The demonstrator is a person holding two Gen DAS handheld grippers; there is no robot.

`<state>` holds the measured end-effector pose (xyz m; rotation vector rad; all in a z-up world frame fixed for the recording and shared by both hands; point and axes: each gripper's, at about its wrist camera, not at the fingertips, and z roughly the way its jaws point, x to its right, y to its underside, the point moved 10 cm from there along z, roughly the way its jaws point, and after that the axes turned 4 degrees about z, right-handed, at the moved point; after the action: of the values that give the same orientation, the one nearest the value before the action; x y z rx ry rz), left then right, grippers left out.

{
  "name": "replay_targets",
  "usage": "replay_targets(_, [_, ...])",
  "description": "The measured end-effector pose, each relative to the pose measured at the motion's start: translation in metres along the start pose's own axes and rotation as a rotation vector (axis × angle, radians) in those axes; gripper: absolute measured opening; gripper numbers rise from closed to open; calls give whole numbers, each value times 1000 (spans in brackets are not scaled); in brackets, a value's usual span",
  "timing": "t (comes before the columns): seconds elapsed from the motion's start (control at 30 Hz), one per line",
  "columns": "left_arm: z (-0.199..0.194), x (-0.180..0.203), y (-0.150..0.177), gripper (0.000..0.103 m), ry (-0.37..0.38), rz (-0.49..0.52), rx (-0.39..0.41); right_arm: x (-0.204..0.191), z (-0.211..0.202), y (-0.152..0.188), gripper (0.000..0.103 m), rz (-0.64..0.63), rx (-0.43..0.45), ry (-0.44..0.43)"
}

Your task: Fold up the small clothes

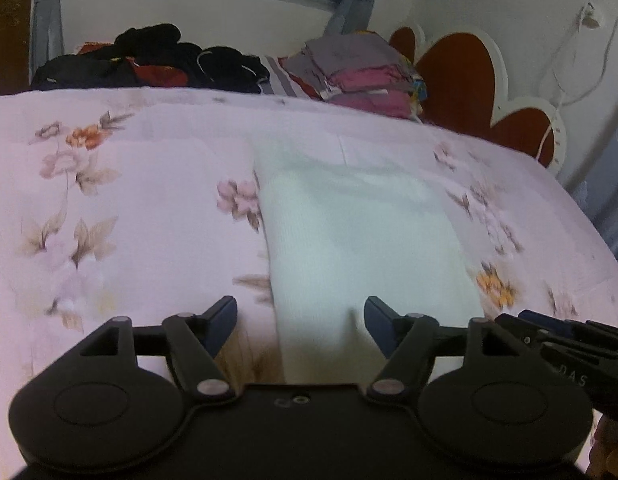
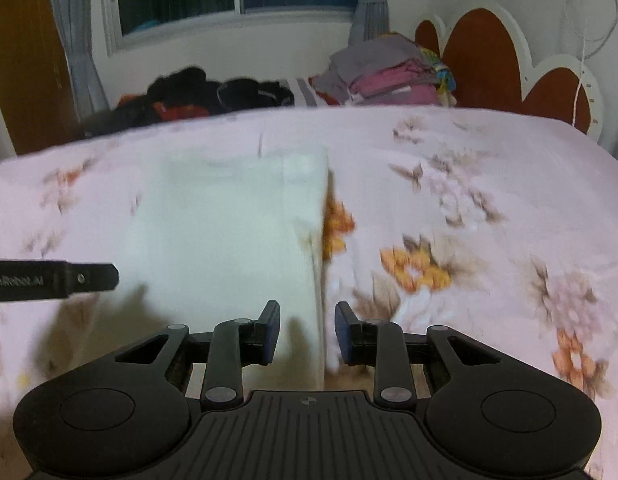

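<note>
left jaws: the left gripper (image 1: 301,322) stands wide open, with nothing between the blue pads; below the gap lies the near left edge of the white cloth.
right jaws: the right gripper (image 2: 307,332) has a narrow gap between its pads. the near right edge of the cloth shows in this gap, but the pads do not seem to press on it, so i judge it open and holding nothing.
both grippers: they are close beside each other at the near end of the cloth; each one shows at the side of the other's view.
white cloth: the white garment (image 1: 361,232) lies flat on the bed (image 1: 129,200), which has a pink flowered cover. it looks like a long, neat rectangle that runs away from the grippers, with straight side edges. the pictures are a little blurred, so i cannot tell how many layers it has.
far side of the bed: a stack of folded clothes (image 1: 365,76) sits near the headboard (image 1: 465,76), and a dark heap of clothes (image 1: 149,60) lies under the window.
progress: the garment seems already folded in its length and laid down, and no jaws hold it. i judge that a cross fold may remain, then moving it to the stack. the dark heap seems still unfolded.
</note>
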<state>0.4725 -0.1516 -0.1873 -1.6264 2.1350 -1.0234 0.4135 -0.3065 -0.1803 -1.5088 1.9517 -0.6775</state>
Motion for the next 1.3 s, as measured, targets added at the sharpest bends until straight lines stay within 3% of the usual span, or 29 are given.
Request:
replay_targets(0.23, [25, -1, -18, 73, -13, -14, 1, -6, 29, -31, 30, 37, 29, -61])
replay_targets(0.37, [45, 1, -21, 67, -14, -33, -7, -7, 49, -44, 29, -7, 48, -55])
replay_targets(0.43, [56, 0, -15, 65, -8, -47, -36, 0, 65, -40, 29, -3, 14, -46])
replay_targets(0.5, [64, -1, -9, 71, 4, -59, -59, 10, 79, -31, 29, 9, -26, -50])
replay_targets(0.6, [64, -4, -6, 77, 2, -52, -57, 19, 75, -30, 30, 39, -17, -98])
replay_targets(0.77, [65, -3, -8, 75, 23, -74, -69, 22, 67, -43, 30, 117, 6, -181])
replay_targets(0.83, [67, -1, -9, 75, 32, -81, -73, 24, 74, -44, 52, 128, -10, -192])
replay_targets(0.87, [68, 0, -8, 75, 37, -86, -75, 24, 76, -43, 70, 134, -14, -190])
replay_targets(0.9, [70, 0, -8, 75, 44, -90, -76, 25, 79, -42, 71, 139, -17, -198])
replay_targets(1.17, [79, 3, -8, 70, 85, -132, -76, 33, 102, -31, 70, 307, -83, -337])
replay_targets(1.23, [79, 3, -9, 66, 89, -133, -75, 31, 102, -32, 60, 306, -80, -361])
replay_targets(1.27, [79, 4, -9, 63, 91, -134, -75, 29, 103, -32, 47, 329, -96, -392])
replay_targets(1.3, [79, 4, -10, 60, 92, -134, -75, 28, 104, -31, 46, 352, -104, -401])
